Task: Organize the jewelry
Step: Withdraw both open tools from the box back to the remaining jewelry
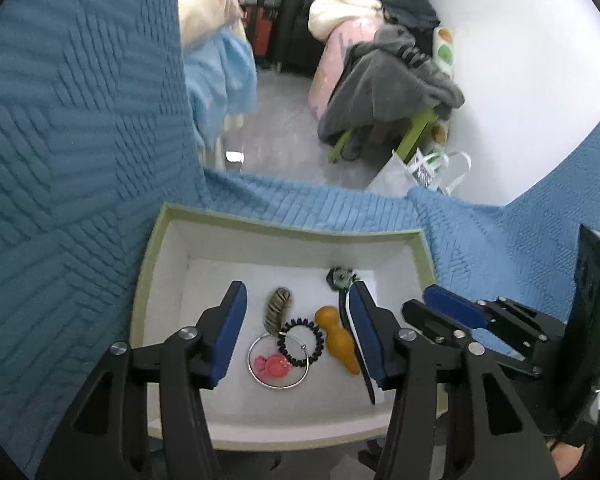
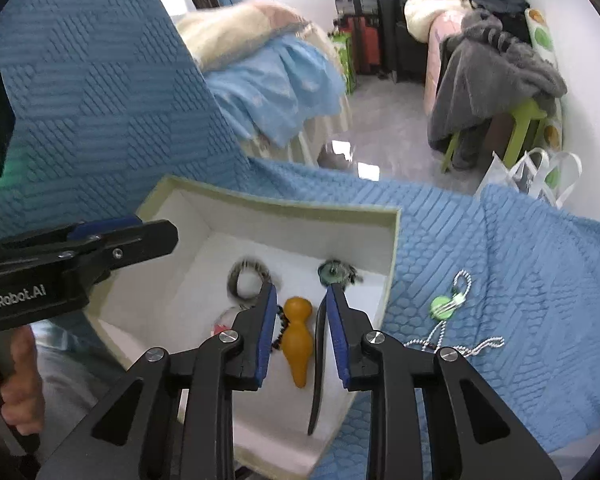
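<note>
A white box with a pale green rim (image 1: 156, 248) (image 2: 394, 248) sits on a blue quilted cover. Inside lie an amber gourd-shaped piece (image 1: 338, 340) (image 2: 298, 340), a silver hoop (image 1: 256, 372) with a pink charm (image 1: 274, 368), a black coil tie (image 1: 300, 340), a striped scrunchie (image 1: 276, 310) (image 2: 248, 276), a dark round brooch (image 1: 340, 278) (image 2: 332, 274) and a long black clip (image 2: 316, 376). My left gripper (image 1: 298, 326) is open above the box. My right gripper (image 2: 300, 308) is open, straddling the amber piece; it also shows in the left wrist view (image 1: 452, 312). A beaded necklace with a green pendant (image 2: 444, 306) lies on the cover right of the box.
Beyond the cover's edge is a grey floor, a bed with a blue blanket (image 2: 276, 80), a green stool piled with grey clothes (image 1: 388, 92) (image 2: 500, 80), suitcases (image 1: 268, 12) and a white bag (image 1: 420, 172) (image 2: 536, 176).
</note>
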Demonstrator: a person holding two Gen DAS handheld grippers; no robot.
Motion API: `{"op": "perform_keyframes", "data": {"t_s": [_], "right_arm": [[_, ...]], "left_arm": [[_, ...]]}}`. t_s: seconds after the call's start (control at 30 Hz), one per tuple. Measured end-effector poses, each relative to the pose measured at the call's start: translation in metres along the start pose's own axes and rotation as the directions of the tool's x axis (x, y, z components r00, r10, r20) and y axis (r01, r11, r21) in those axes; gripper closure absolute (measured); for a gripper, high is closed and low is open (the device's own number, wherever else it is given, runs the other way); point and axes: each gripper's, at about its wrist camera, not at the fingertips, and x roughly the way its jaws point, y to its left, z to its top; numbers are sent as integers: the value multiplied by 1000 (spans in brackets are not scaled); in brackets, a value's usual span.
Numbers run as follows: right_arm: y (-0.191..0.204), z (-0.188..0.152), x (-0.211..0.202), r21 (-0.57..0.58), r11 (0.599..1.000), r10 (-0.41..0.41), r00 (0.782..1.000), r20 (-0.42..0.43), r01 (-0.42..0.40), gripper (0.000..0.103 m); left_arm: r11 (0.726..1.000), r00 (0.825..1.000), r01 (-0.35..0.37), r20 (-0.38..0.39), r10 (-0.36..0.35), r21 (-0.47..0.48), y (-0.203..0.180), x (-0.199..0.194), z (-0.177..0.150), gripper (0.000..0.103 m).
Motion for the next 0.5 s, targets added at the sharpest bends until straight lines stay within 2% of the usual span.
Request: {"op": "perform_keyframes", "data": {"t_s": [0.23, 0.33, 0.5], "right_arm": [[4, 14, -72, -42, 999, 13, 989, 150, -6, 79], [4, 17, -107, -59, 998, 14, 976, 217, -1, 79], [-1, 17, -141, -60, 998, 18, 959, 284, -1, 79]], "left_arm": [[1000, 992, -8, 128, 4, 28, -25, -59, 5, 48], [1000, 986, -10, 170, 5, 27, -35, -81, 7, 48], [999, 970, -44, 242, 35, 30, -51, -115, 6, 48]]}}
